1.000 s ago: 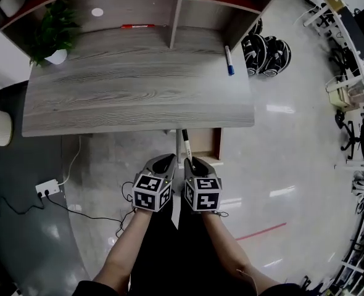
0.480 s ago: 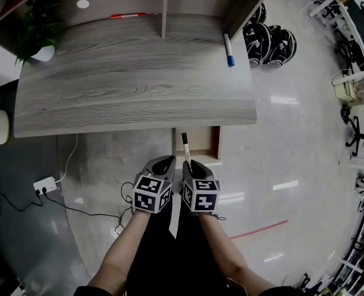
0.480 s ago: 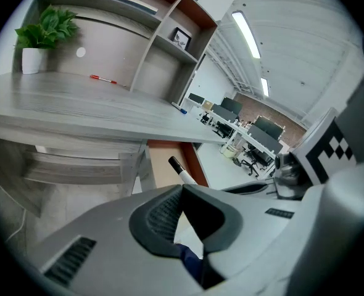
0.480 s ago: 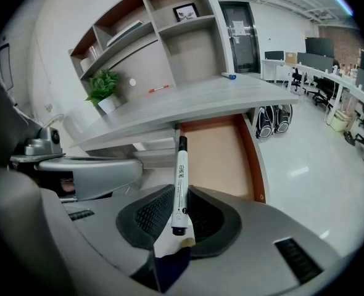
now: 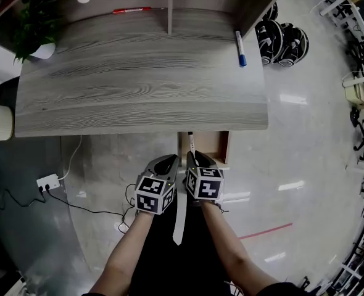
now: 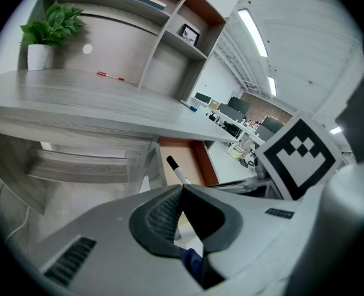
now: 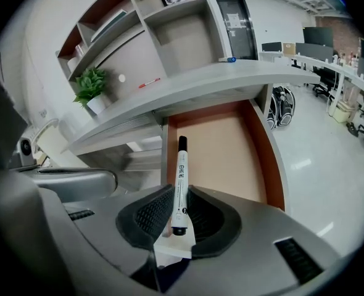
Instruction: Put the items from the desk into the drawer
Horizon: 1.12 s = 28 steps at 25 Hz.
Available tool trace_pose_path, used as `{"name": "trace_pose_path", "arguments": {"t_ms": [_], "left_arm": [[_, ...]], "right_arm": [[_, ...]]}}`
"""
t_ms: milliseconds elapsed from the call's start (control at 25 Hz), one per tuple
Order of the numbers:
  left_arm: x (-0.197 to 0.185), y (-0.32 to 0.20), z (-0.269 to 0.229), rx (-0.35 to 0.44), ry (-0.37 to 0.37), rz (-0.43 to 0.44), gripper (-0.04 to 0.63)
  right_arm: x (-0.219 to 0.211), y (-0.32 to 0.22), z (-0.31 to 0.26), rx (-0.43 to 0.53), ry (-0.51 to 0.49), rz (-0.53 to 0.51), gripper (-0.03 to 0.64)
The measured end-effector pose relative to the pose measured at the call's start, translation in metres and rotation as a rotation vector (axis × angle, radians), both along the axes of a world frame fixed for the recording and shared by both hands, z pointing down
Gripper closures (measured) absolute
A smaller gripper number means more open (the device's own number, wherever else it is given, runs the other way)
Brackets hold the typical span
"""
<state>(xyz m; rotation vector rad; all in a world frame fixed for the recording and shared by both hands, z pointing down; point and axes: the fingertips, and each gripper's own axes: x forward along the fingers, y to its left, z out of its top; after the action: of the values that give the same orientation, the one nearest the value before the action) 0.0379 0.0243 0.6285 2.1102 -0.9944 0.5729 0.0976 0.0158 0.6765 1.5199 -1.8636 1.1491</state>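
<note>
- Marker (image 7: 181, 184): white barrel with a black cap. Its long axis runs along the jaws of my right gripper. The cap end points forward and away from me, and the blunt back end sits low in the throat of the jaws.
- Right gripper (image 7: 181, 191): the jaws are partly closed and the ribbed pads press the barrel from both sides at its rear half. The cap half sticks out past the tips. The gripper is tilted downward.
- The marker is held in the air and touches nothing but my pads. Its cap shows against the left side of the open drawer (image 7: 225, 143), close to the left wall.
- The drawer has a brown bottom and is pulled out from under the right part of the desk (image 5: 139, 85).
- Left gripper (image 5: 163, 163): it sits just beside the right one. Its jaw tips are together with nothing between them.
- On the desk top, well apart from my grippers:
  - a blue-capped marker (image 5: 240, 40) near the right edge
  - a red pen (image 5: 131, 9) at the back
  - a potted plant (image 5: 37, 32) at the back left corner
- On the floor to the left there is a power strip (image 5: 48, 182) with its cable.
</note>
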Motion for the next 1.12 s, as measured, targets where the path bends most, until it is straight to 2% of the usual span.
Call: {"name": "trace_pose_path", "arguments": {"t_ms": [520,920,1120], "left_arm": [[-0.025,-0.009,-0.003,-0.009,0.005,-0.035,0.574],[-0.041,-0.005,-0.013,0.005,0.014,-0.042,0.574],[-0.043,-0.007,-0.029,0.024,0.039,-0.033,0.574]], "right_arm": [[-0.012,-0.018,0.019,-0.07,-0.075,0.066,0.522],[-0.022,-0.02,0.005,-0.05,-0.079,0.058,0.506],[-0.032,-0.023,-0.025,0.014,-0.145,0.071,0.506]]}}
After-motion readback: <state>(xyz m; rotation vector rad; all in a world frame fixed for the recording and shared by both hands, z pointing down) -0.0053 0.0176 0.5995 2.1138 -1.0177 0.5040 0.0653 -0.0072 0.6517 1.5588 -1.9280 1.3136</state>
